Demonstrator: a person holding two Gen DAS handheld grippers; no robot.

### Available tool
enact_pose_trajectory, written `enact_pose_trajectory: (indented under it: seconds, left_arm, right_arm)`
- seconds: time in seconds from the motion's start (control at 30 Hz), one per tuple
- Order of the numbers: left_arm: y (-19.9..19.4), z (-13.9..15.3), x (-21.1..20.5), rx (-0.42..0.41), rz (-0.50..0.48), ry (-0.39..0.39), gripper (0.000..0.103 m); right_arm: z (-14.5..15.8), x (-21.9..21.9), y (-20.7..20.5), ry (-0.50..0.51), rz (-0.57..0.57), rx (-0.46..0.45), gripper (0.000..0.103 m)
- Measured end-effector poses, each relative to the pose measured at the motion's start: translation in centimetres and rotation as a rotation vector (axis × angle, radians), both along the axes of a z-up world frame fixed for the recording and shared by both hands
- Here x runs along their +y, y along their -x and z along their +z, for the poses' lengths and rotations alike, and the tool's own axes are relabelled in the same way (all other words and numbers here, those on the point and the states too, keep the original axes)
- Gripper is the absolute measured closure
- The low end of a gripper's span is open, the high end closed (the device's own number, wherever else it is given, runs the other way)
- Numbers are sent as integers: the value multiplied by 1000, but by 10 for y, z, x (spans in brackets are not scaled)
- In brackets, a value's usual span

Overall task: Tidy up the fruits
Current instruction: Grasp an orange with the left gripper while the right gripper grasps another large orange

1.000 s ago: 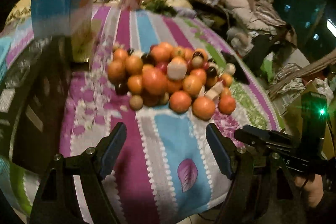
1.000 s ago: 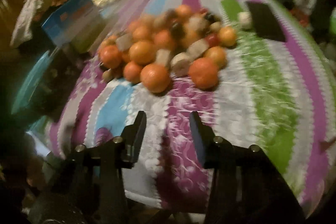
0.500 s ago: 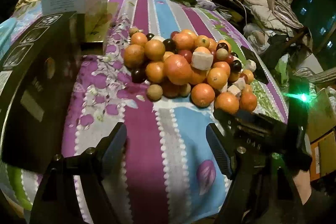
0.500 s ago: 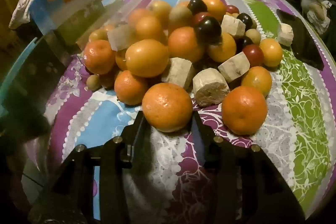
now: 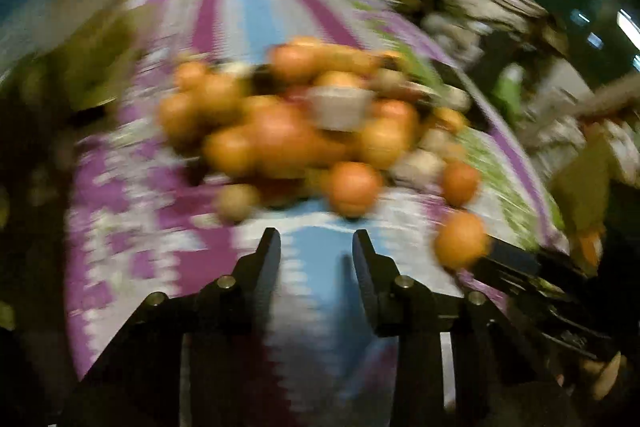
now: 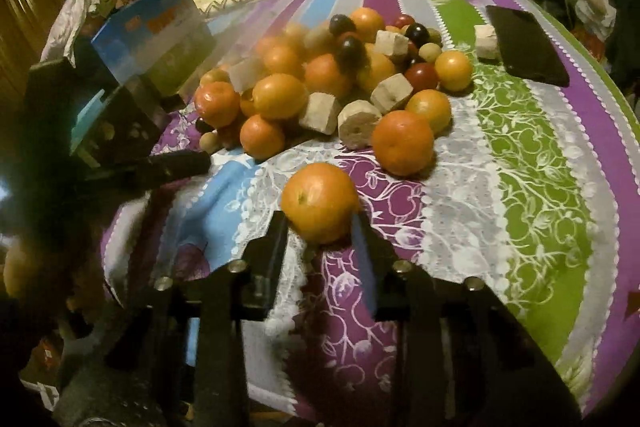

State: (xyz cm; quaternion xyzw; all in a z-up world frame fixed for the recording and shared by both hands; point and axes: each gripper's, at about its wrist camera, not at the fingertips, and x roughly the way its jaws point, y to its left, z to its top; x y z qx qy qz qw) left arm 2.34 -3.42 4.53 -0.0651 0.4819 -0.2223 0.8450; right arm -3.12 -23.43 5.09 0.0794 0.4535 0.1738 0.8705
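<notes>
A pile of fruit (image 6: 332, 83) lies on a striped, flowered cloth (image 6: 520, 167): oranges, dark plums, small tan fruits and pale cut chunks. My right gripper (image 6: 320, 223) is shut on an orange (image 6: 320, 203), held just in front of the pile. In the blurred left wrist view the pile (image 5: 312, 123) sits ahead of my left gripper (image 5: 316, 243), whose fingers stand partly closed with nothing between them. The right gripper with its orange (image 5: 460, 239) shows at the right there.
A black flat device (image 6: 524, 45) lies at the right of the pile with a pale chunk (image 6: 486, 37) beside it. A blue-and-green box (image 6: 156, 39) and a dark box (image 6: 112, 123) stand at the left. Bedding and clutter lie beyond.
My right gripper has closed on the nearest orange and drawn it back from the pile. My left gripper's fingers have narrowed and its view has swung fast, blurring it.
</notes>
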Motion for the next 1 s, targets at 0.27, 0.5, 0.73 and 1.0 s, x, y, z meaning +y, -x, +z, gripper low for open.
enact_pose_trajectory:
  seconds: [0.27,0.5,0.73,1.0]
  left_arm:
    - [-23,-19,-25,33,62,8,65]
    - [-37,-26,-36,11,88,15,64]
    - [-30,-26,-28,-21,85,27,66]
    - [4,7,-6,-126,39,20,66]
  right_arm:
    - [1,-1,-8,-4,13,4,68]
    - [-2,-5,-9,-1,22,13,68]
    - [-3,3,-17,-23,24,16,68]
    - [-9,12,-24,-5,23,22,68]
